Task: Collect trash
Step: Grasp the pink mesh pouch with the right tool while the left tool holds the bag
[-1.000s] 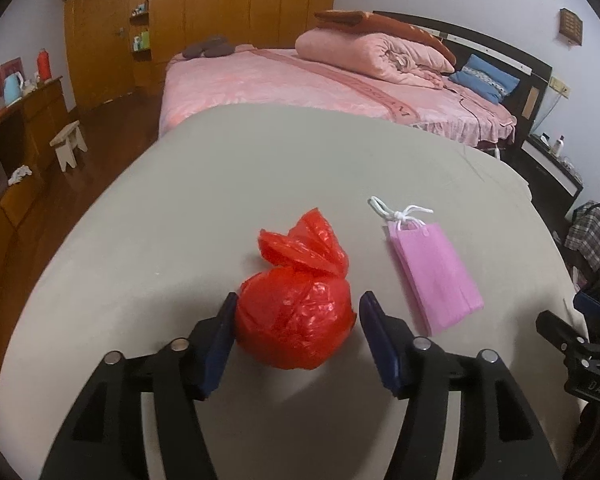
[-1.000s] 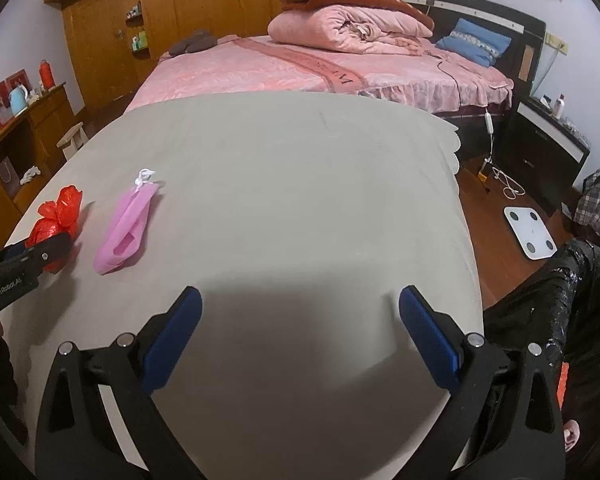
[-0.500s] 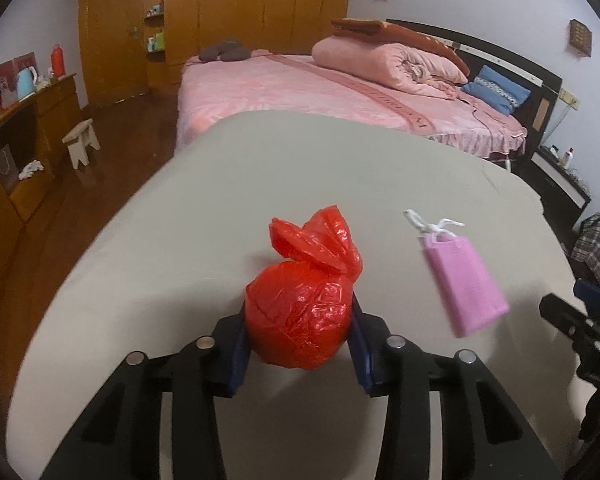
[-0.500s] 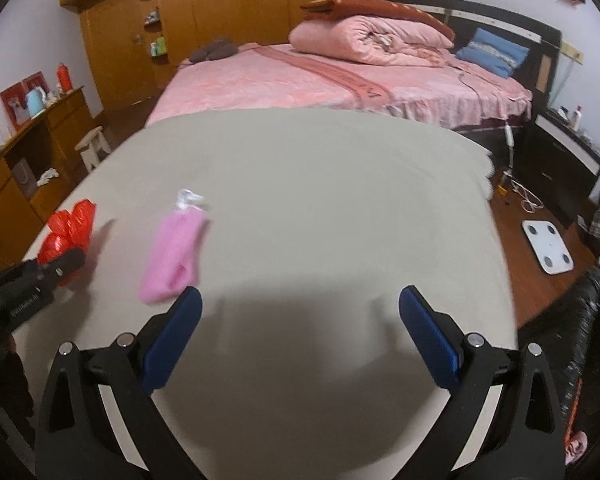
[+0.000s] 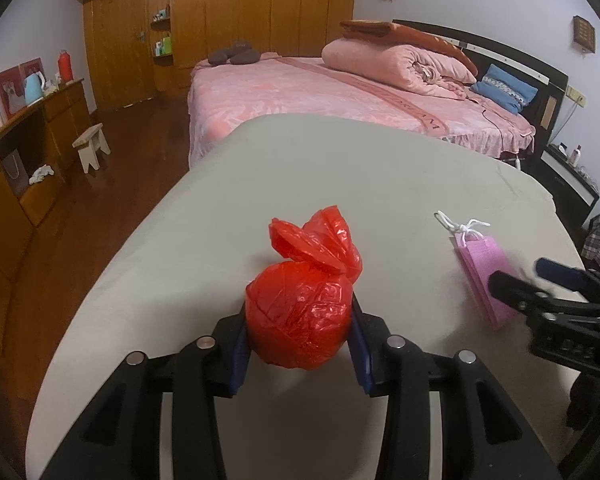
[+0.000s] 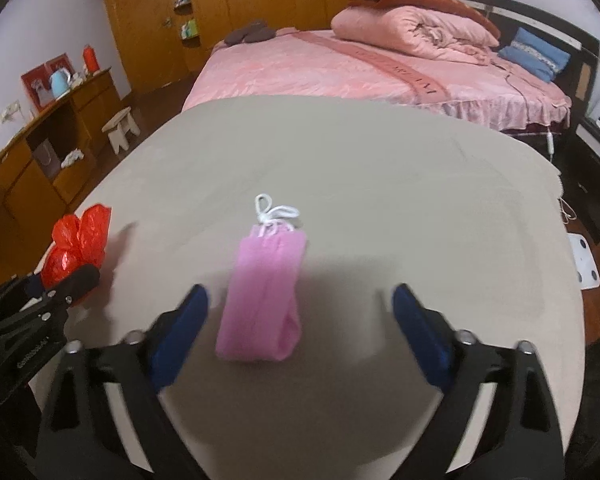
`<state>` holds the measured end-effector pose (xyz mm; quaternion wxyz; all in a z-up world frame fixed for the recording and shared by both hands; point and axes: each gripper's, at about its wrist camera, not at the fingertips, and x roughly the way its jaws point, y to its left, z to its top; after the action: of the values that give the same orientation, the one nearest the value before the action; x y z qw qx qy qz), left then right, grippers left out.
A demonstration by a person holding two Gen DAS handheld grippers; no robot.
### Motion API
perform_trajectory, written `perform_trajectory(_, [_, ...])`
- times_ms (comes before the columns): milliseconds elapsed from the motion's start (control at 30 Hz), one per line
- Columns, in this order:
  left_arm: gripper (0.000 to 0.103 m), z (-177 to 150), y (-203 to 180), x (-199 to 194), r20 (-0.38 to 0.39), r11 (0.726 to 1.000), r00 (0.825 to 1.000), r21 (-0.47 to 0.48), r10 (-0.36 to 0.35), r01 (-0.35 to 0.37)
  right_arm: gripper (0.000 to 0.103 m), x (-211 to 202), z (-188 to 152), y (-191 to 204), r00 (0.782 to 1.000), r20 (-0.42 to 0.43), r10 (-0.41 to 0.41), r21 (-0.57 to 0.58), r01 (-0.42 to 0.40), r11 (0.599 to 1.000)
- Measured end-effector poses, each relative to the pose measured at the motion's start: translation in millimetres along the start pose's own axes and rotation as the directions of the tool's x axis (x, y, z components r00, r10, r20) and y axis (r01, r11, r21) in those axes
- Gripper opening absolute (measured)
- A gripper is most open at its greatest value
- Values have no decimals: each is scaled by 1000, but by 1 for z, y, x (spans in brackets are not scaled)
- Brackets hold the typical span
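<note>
On a beige cloth-covered table (image 5: 340, 168), the left gripper (image 5: 298, 344) clamps a knotted red plastic bag (image 5: 300, 316) between its blue pads. The right gripper (image 6: 300, 320), jaws wide but just closing, straddles a folded pink face mask (image 6: 266, 300) with white ear loops, its pads clear of the mask.

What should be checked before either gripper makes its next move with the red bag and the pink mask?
1. Left gripper clamped on the red bag: ok, both pads press its sides.
2. Red bag tied shut: ok, knotted on top.
3. Pink mask between the right gripper pads: ok, but nearer the left pad.
4. Right gripper gripping the mask: not ok; its jaws have just been closing, pads not touching it.
5. Trash bin location: cannot tell, none in view.
6. Grippers apart from each other: ok.
</note>
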<state>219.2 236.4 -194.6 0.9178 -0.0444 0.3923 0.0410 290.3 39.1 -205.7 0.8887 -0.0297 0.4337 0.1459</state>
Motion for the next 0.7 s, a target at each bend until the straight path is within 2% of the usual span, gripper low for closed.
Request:
perform_trajectory(133, [42, -1, 3, 0, 3, 1000, 1000, -11, -1, 1, 72, 7, -2, 5, 1000, -19, 1, -4, -1, 1000])
perform_trajectory(233, [42, -2, 4, 0, 6, 1000, 1000, -13, 1, -1, 58, 6, -4, 9, 1000, -17, 4, -20, -5, 1000])
perform_trajectory(300, [42, -3, 5, 0, 7, 1000, 1000, -18, 4, -3, 45, 6, -4, 10, 1000, -18, 5, -30, -6, 1000])
perform_trajectory(467, [42, -4, 5, -4, 16, 1000, 1000, -27, 9, -9, 28, 2, -7, 12, 1000, -26, -2, -32, 1, 999])
perform_trajectory(700, [42, 2, -3, -23, 45, 999, 999, -31, 15, -14, 27, -22, -8, 7, 1000, 8, 29, -14, -29, 999])
